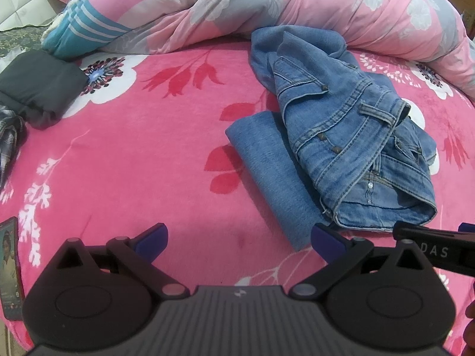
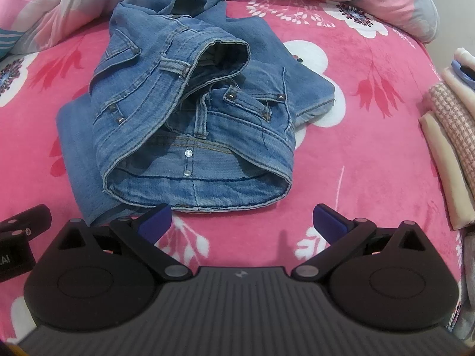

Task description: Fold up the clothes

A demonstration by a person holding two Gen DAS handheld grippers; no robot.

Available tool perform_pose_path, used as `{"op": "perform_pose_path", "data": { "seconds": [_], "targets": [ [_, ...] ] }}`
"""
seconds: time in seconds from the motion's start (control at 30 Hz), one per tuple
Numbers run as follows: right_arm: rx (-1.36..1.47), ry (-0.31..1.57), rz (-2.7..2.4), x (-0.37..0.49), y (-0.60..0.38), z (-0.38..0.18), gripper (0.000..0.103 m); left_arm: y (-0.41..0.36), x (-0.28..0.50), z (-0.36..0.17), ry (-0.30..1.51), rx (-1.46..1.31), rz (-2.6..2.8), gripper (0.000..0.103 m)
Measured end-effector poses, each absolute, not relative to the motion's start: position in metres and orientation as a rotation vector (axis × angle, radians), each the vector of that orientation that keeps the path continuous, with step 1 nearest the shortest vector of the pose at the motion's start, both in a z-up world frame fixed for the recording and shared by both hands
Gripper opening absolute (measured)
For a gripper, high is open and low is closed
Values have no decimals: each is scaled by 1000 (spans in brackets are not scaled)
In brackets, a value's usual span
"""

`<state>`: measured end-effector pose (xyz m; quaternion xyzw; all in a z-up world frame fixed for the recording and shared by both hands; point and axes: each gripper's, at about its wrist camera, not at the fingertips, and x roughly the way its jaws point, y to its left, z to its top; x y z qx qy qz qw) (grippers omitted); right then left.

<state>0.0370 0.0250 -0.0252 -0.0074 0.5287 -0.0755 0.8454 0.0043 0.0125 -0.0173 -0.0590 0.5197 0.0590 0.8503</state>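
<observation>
A pair of blue jeans lies crumpled on the pink flowered blanket, waistband toward me and a leg folded under it. My left gripper is open just above the blanket, left of the jeans' near edge, holding nothing. In the right wrist view the jeans sit straight ahead with the waistband open toward me. My right gripper is open just short of the waistband hem, empty. The right gripper's body shows at the left wrist view's right edge; the left gripper's body shows at the right wrist view's left edge.
A pink and grey quilt is heaped along the far side. A folded dark garment and a plaid cloth lie at the left. A phone rests near the left edge. Folded clothes are stacked at the right.
</observation>
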Motion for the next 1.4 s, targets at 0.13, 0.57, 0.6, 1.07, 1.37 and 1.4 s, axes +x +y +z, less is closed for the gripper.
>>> {"op": "perform_pose_path", "data": {
  "seconds": [0.13,0.57,0.6,1.07,1.37,1.4],
  "targets": [
    [-18,1111,-160,38,25,-26,102,13,4,-18,1078,-143,113,103],
    [-68,860,-47,45,-5,-1,102,16,11,-10,895,-341,-5,103],
    [-68,846,-31,47,-9,-1,101,13,13,-11,889,-335,-30,103],
    [533,805,234,157,-81,-14,95,-35,35,-41,919,-81,-166,59],
    [460,985,314,189,-68,-30,44,-52,44,-69,982,-61,-127,25],
    [455,983,318,188,-68,-27,35,-51,46,-69,980,-77,-123,22]
  ]
}}
